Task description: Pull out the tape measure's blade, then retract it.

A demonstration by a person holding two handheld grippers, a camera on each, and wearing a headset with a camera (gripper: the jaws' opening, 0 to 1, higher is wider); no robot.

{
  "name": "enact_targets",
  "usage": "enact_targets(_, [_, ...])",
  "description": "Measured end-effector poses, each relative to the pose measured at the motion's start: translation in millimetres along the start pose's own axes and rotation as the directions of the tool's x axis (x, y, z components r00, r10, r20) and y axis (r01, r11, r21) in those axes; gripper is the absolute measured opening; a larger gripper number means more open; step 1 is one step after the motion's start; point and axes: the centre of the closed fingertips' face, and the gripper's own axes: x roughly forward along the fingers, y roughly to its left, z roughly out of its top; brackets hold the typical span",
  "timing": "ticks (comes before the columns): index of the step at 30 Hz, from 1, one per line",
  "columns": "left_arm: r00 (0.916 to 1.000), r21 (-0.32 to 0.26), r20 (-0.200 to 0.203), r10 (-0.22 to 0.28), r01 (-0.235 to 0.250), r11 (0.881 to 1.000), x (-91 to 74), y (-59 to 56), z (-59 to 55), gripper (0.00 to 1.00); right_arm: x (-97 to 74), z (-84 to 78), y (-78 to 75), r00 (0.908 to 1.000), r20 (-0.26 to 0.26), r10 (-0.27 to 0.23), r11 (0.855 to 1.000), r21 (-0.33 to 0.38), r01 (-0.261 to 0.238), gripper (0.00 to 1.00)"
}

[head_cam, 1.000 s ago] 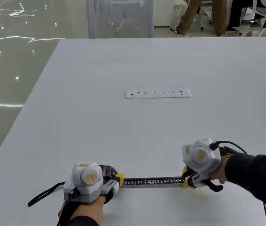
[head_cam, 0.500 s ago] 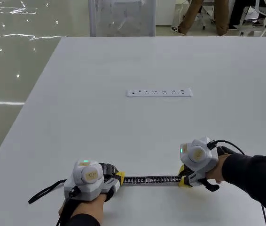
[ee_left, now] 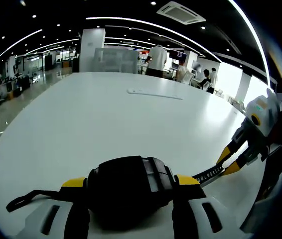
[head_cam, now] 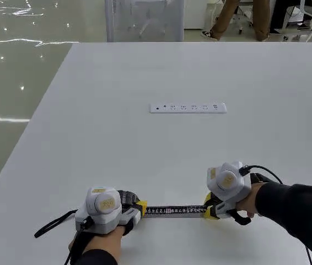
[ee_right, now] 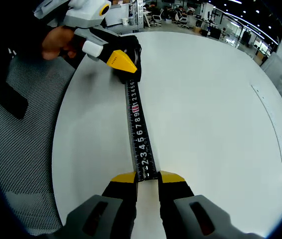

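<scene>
- Right, we have the left tool (ee_left: 131, 181) clamped around the black tape measure (ee_left: 128, 186), which sits low on the white worktop (head_cam: 172, 149), near our edge.
- Over on the other side, the right tool (ee_right: 148, 177) has its jaws pinched shut on the tip of the blade (ee_right: 138, 134).
- That blade lies flat along the worktop between the two tools, a short stretch drawn out (printed figures facing up).
- Our read: we are mid-stroke with the blade partly out. We cannot tell from this instant whether it is on the outward pull or the return.
- Next, we reckon, the left tool pins the case steady while the right travels straight along the blade's line, pinch firm, so nothing twists or snaps back.
- The power strip (head_cam: 188, 107) lies well apart, out of our way.
</scene>
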Motion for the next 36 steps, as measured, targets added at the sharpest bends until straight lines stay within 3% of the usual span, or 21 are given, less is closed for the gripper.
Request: enact_targets(36, [1.0,-0.013,-0.005,-0.007,0.007,1.0,0.1,0.1,-0.3,0.63,12.7,25.9,3.5,0.9982,0.06,0.007,1.0,-0.03,-0.005,0.13])
